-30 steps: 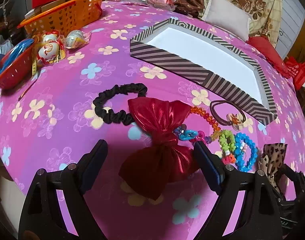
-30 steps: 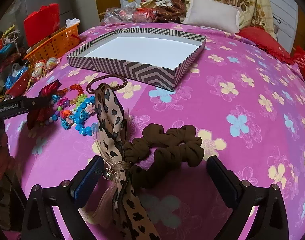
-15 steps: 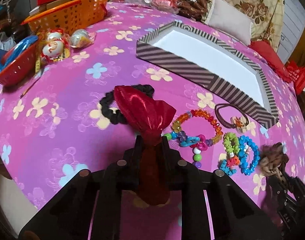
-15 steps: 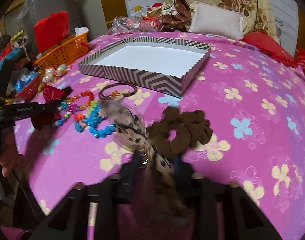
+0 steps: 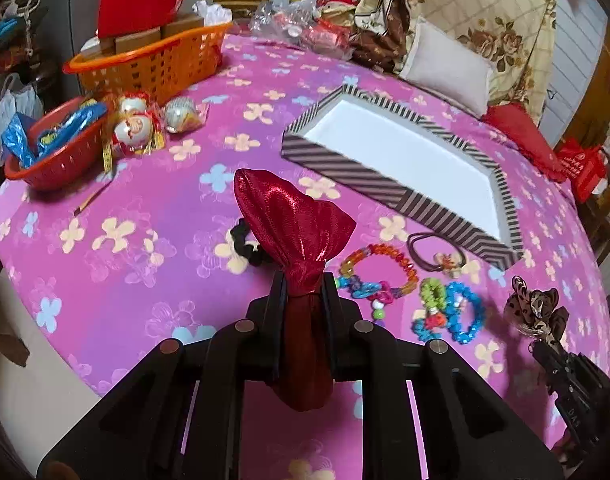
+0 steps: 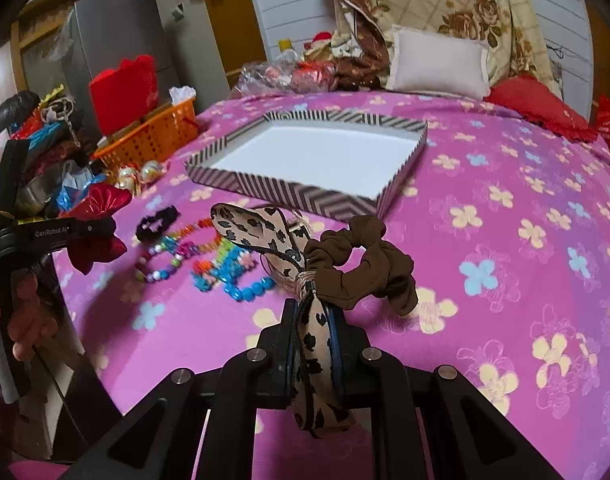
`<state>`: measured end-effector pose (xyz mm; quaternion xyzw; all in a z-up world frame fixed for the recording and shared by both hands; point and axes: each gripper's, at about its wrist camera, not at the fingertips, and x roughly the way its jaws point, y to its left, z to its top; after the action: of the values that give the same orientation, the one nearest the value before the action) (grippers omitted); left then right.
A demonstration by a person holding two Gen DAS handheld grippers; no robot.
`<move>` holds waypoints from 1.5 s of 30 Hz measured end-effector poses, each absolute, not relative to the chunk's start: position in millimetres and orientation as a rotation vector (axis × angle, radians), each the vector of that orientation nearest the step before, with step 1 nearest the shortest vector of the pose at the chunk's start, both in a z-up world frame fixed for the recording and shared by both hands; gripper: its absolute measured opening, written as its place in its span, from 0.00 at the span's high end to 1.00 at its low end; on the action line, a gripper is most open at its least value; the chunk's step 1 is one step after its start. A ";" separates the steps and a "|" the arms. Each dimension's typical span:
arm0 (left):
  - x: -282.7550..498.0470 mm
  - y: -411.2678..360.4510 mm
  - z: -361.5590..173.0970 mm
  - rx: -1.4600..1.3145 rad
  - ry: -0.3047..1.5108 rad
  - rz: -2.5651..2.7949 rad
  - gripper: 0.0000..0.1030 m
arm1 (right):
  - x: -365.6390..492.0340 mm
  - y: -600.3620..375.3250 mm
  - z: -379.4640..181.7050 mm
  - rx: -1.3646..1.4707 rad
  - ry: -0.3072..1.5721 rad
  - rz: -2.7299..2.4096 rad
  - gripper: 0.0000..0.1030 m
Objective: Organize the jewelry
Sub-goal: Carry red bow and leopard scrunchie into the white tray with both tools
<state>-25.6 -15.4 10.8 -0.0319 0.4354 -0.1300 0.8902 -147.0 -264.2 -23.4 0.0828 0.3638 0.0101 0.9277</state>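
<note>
The left gripper point(image 5: 303, 284) is pinched tight on the knot of the red satin bow point(image 5: 293, 216), whose free lobe stands up above the fingertips at the centre of the left wrist view, lifted clear of the pink flowered cloth point(image 5: 145, 184). The right gripper point(image 6: 311, 312) is likewise clamped on the leopard-print bow point(image 6: 265, 232), and the brown scrunchie point(image 6: 361, 264) attached to it hangs out to the right of the fingers, also off the cloth.

What the coming move appears to turn on is the striped box point(image 5: 389, 192). In the left wrist view it lies in the upper right of the frame, its long axis running diagonally from upper left down to lower right, with its near striped wall facing the gripper. In the right wrist view the same striped box point(image 6: 305, 196) sits straight ahead in the upper middle of the frame, its near corner just beyond the leopard bow. Its white floor looks bare.

Judging by this, the right gripper is the nearer and needs little more than a forward carry, while the left must travel forward and to the right.

The bead bracelets point(image 5: 385, 276), a black scrunchie point(image 5: 249, 244) and a brown hair tie point(image 5: 437, 248) lie on the cloth between the grippers and the box.
</note>
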 end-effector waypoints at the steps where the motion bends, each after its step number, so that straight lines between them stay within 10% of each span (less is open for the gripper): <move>1: -27.2 -15.3 14.0 -0.068 0.898 -0.275 0.86 | -147.8 -263.3 -21.4 0.167 0.740 0.021 0.87; 45: 63.2 -106.6 47.3 0.075 0.832 -0.342 0.86 | -30.1 -304.2 13.1 0.144 0.725 -0.010 0.87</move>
<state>63.2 -106.6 47.3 0.0362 0.4022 -0.1652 0.8998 -30.1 -304.2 13.2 0.0703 0.3543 -0.0049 0.9325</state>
